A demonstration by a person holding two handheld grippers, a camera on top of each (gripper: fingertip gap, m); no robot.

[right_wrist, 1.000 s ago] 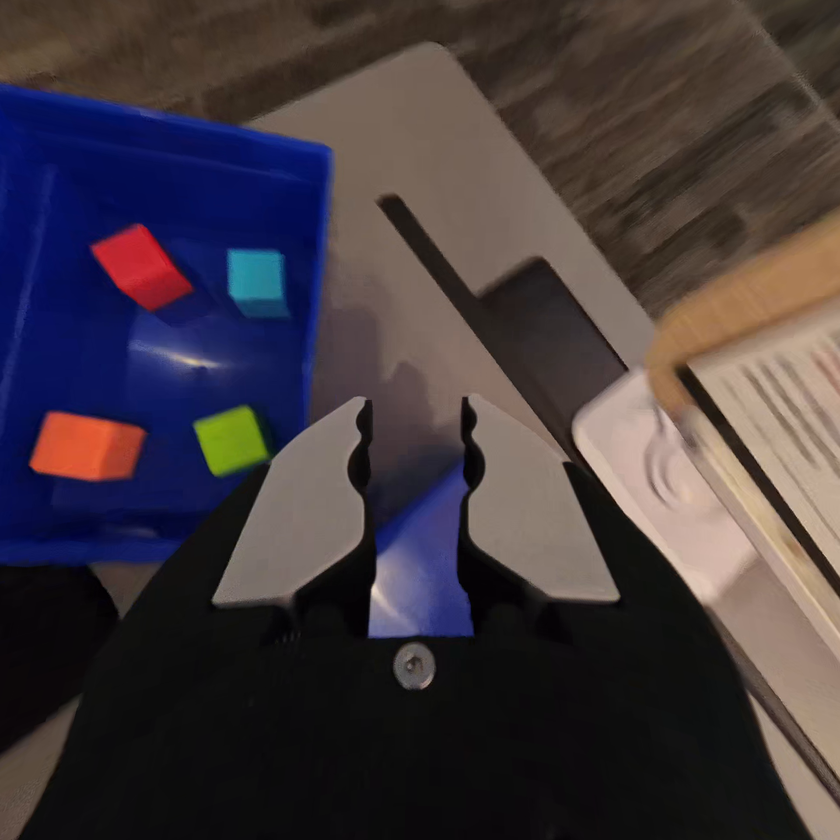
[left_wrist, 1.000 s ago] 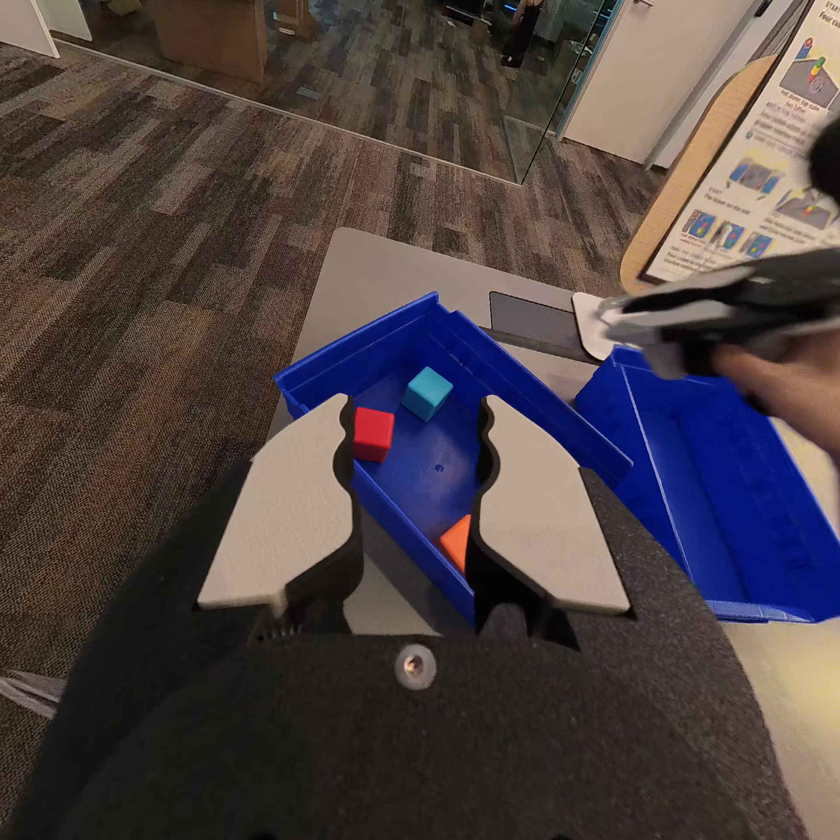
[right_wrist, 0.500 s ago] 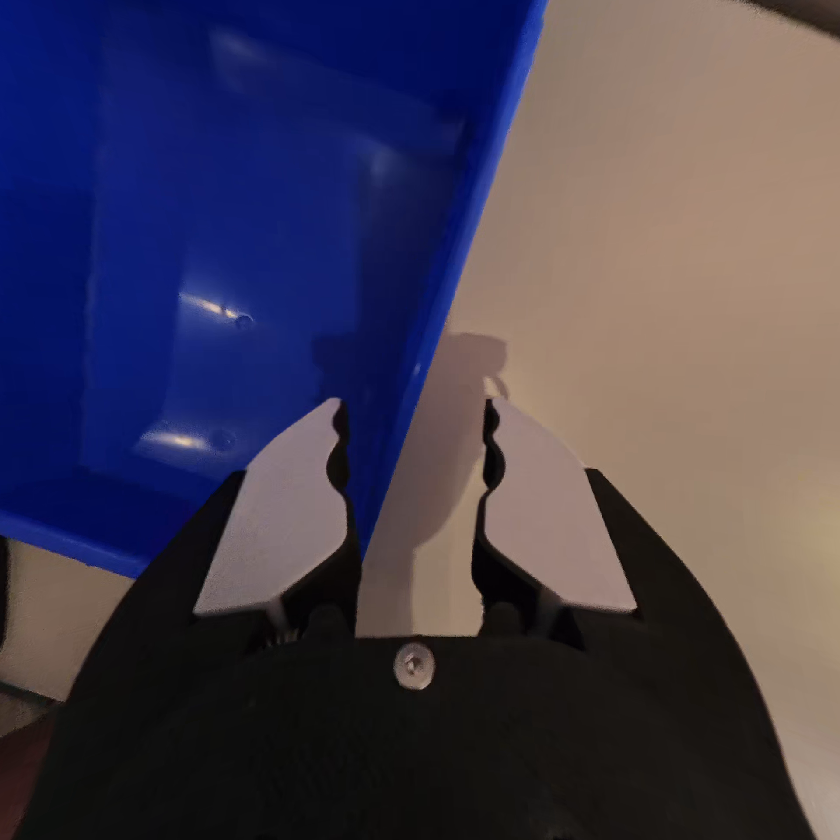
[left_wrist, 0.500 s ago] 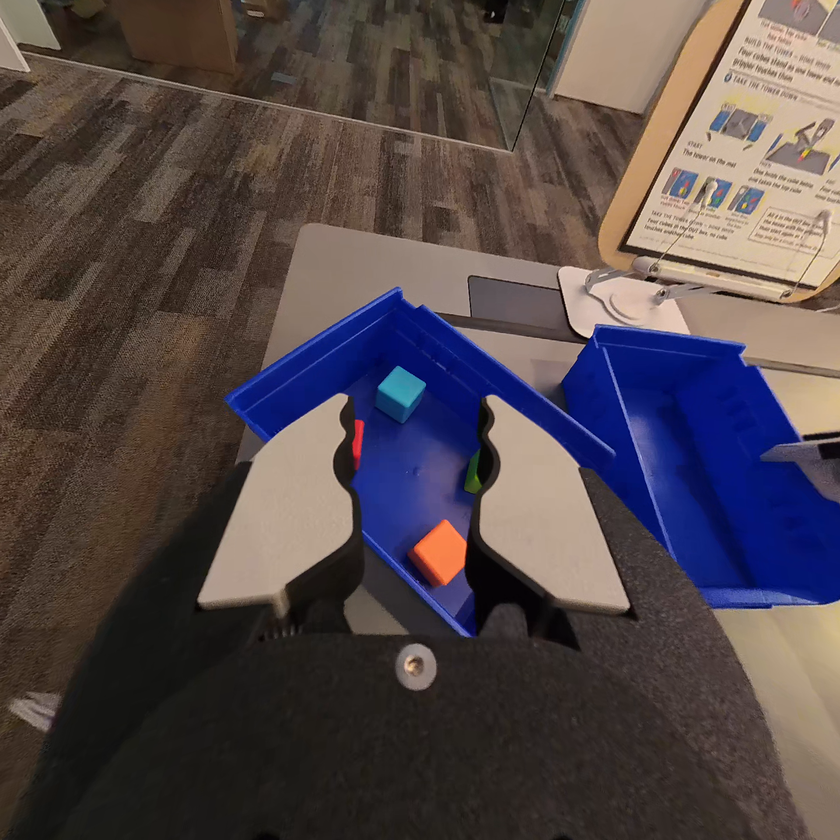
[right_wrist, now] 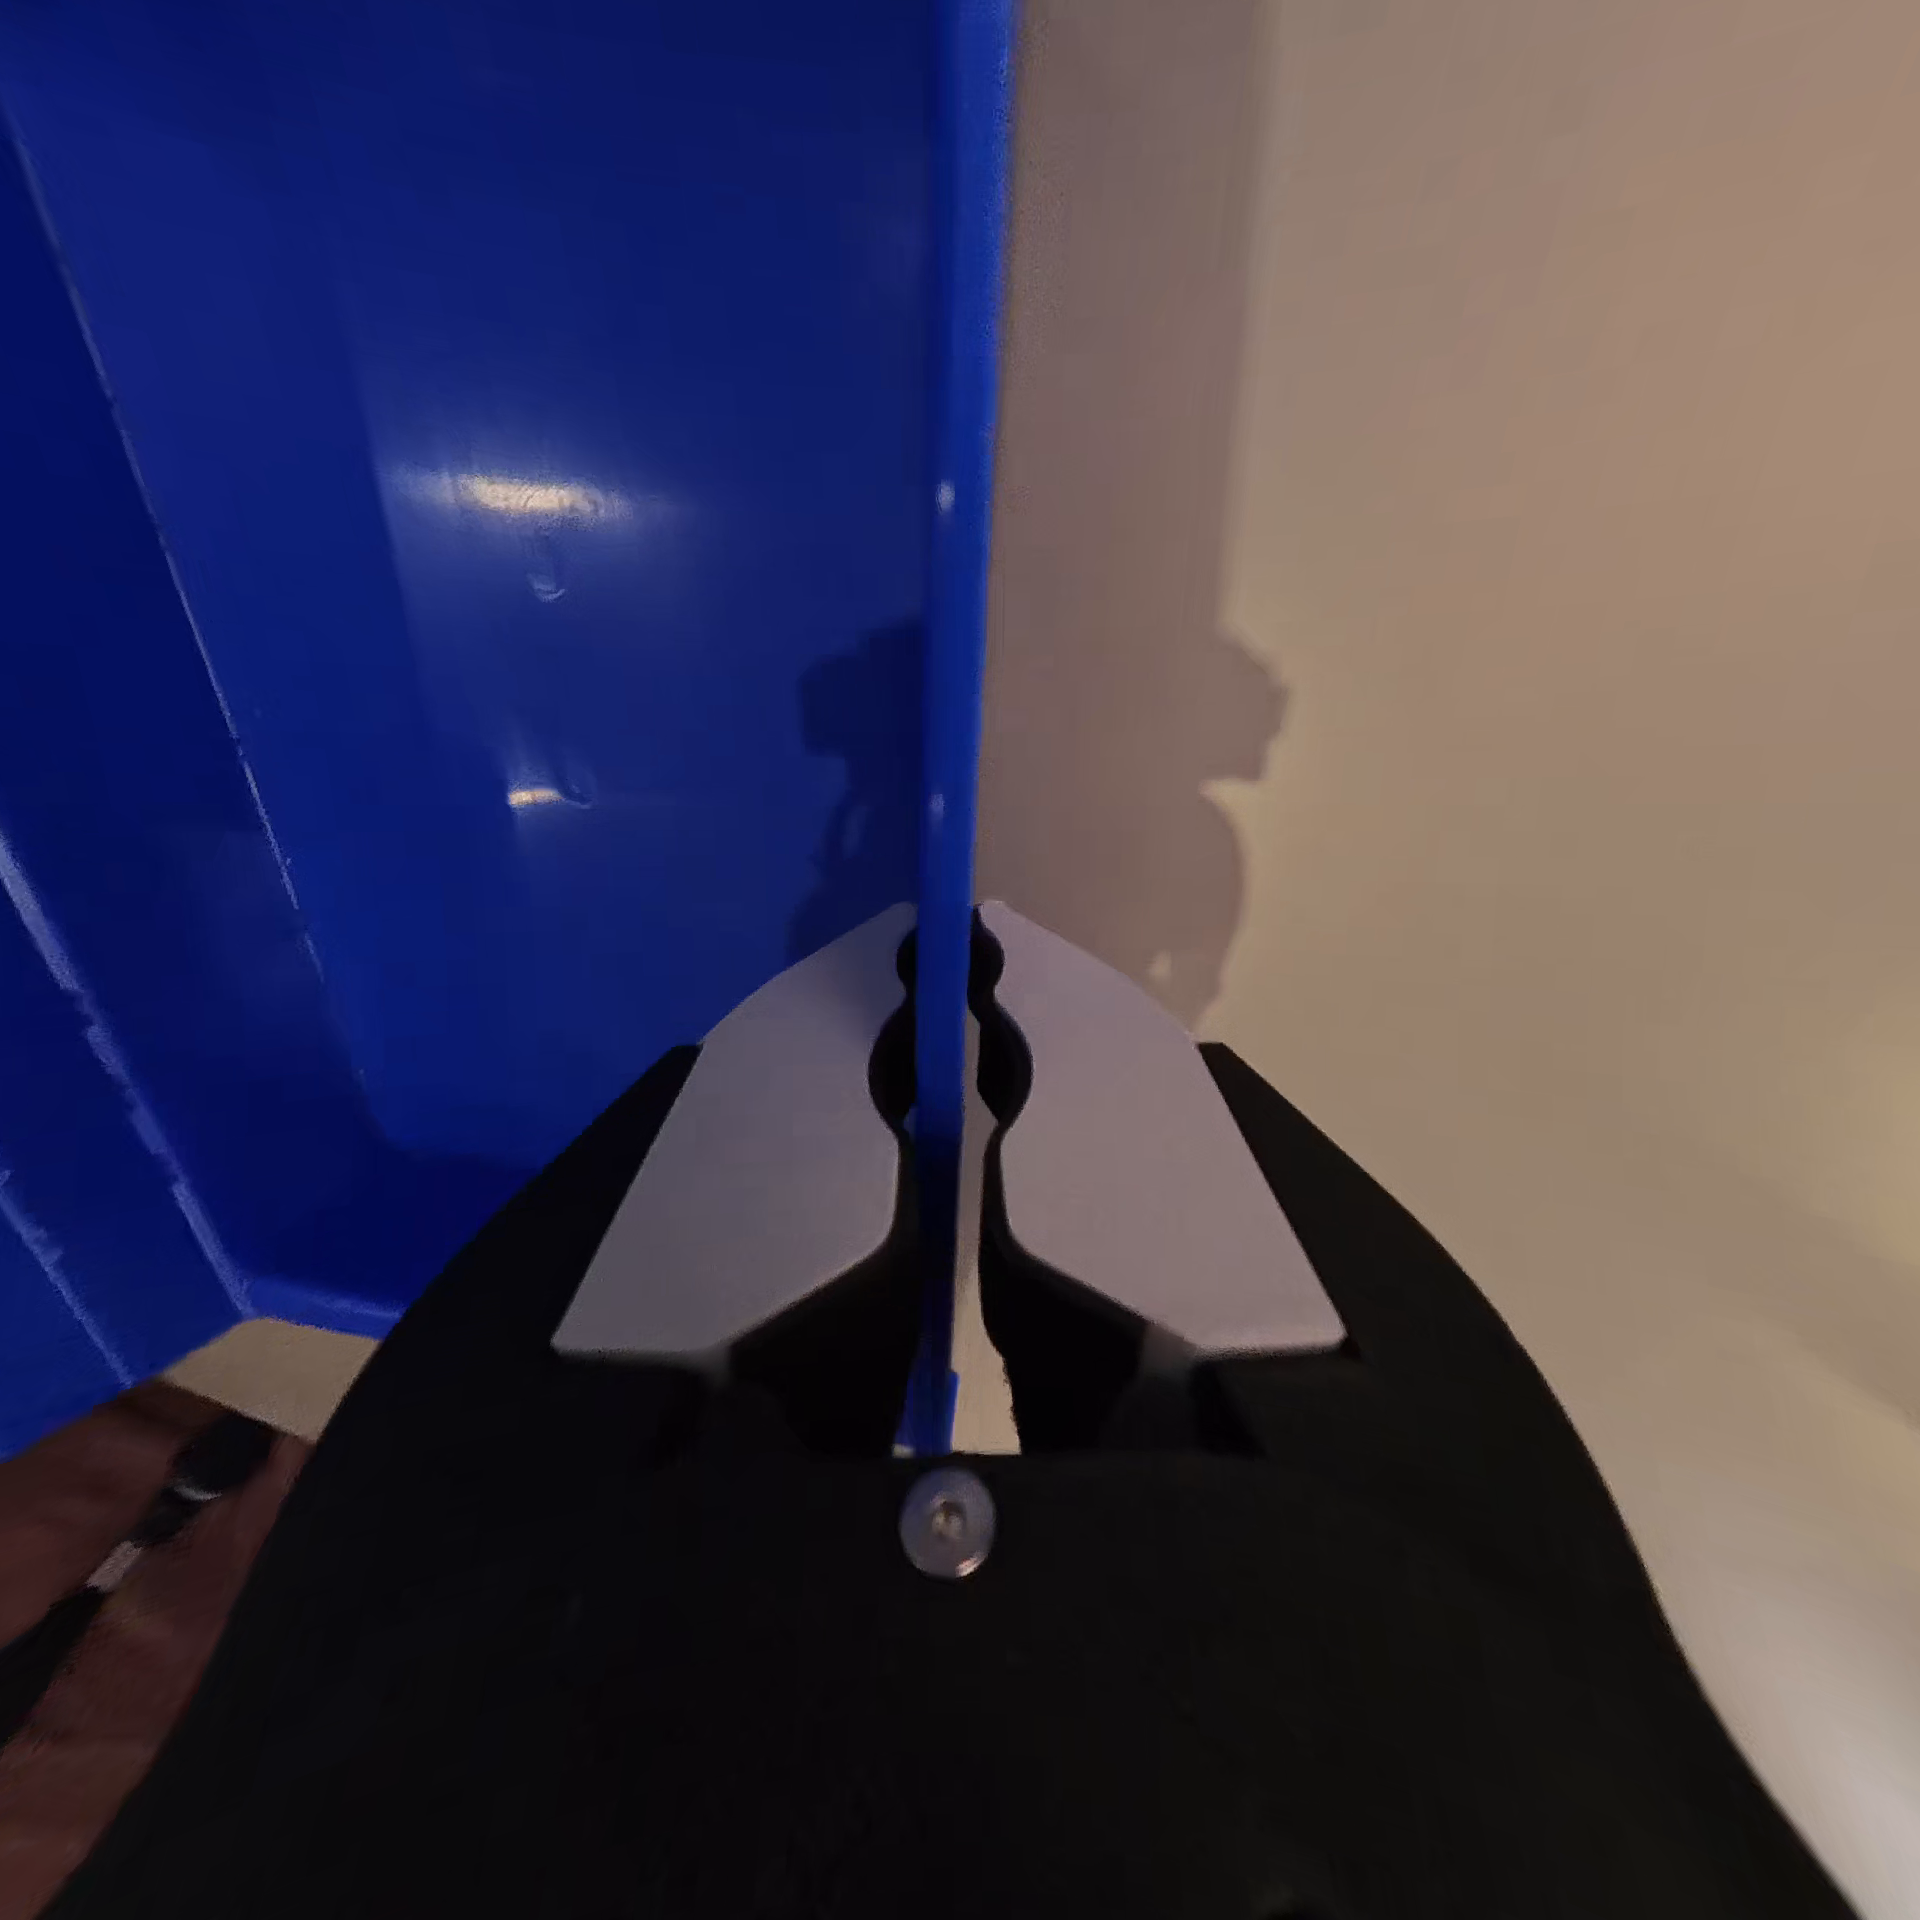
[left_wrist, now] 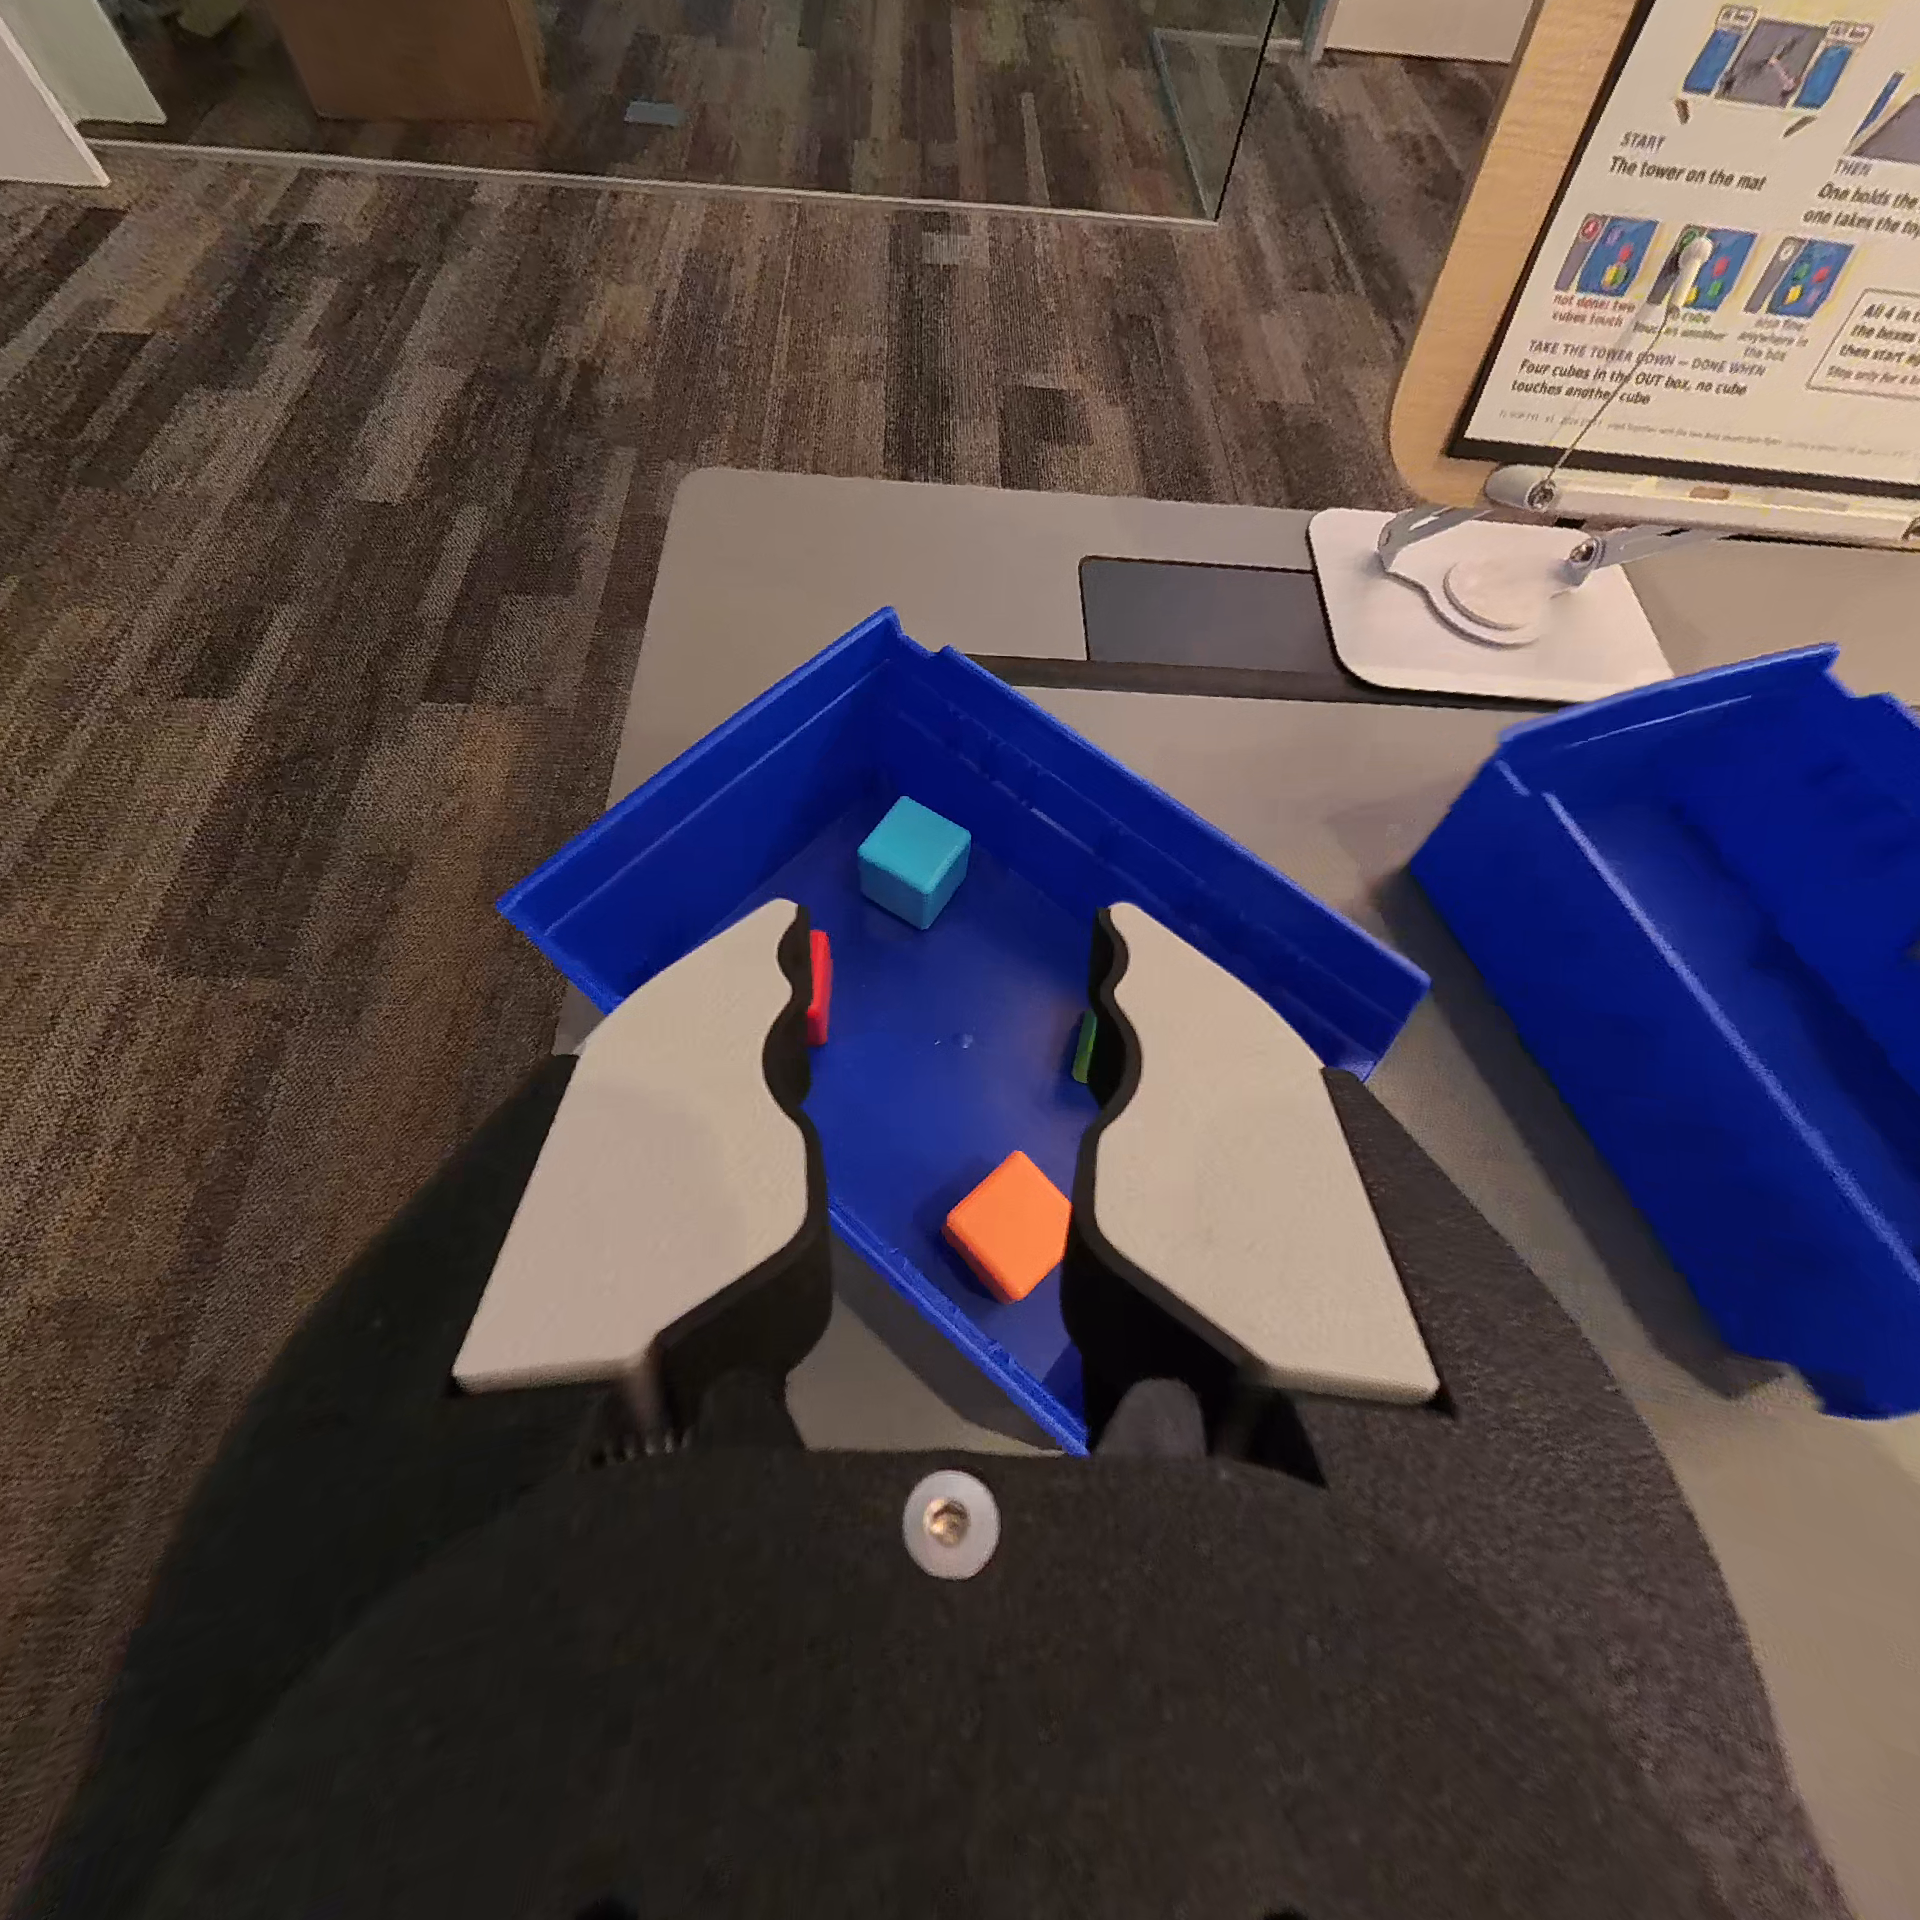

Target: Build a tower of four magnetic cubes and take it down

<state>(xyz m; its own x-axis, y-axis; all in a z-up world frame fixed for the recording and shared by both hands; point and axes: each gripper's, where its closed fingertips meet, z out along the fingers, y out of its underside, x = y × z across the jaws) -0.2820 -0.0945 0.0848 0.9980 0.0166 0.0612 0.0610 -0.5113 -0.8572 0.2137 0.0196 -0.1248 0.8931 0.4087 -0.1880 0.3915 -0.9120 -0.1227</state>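
In the left wrist view a blue bin [left_wrist: 727, 810] on the grey table holds a teal cube [left_wrist: 914, 860], an orange cube [left_wrist: 1010, 1224], a red cube [left_wrist: 819, 985] and a green cube [left_wrist: 1086, 1044]; the red and green ones are mostly hidden behind my fingers. My left gripper [left_wrist: 945, 925] is open and empty above this bin. A second, empty blue bin [left_wrist: 1704, 997] stands to the right. In the right wrist view my right gripper [right_wrist: 943, 920] is shut on that empty bin's right side wall [right_wrist: 961, 520].
A white stand base [left_wrist: 1486, 603] with an instruction board [left_wrist: 1704, 239] sits at the table's back right. A dark inset panel [left_wrist: 1195, 613] lies behind the bins. The table's left edge drops to patterned carpet [left_wrist: 312, 623]. Beige tabletop [right_wrist: 1558, 623] lies right of the empty bin. The left gripper's tips are roughly 55 cm from the right gripper's.
My right gripper moved from over the table to the empty bin's right wall and closed on it. The left view shifted so the cube bin shows more fully; the right gripper left that view.
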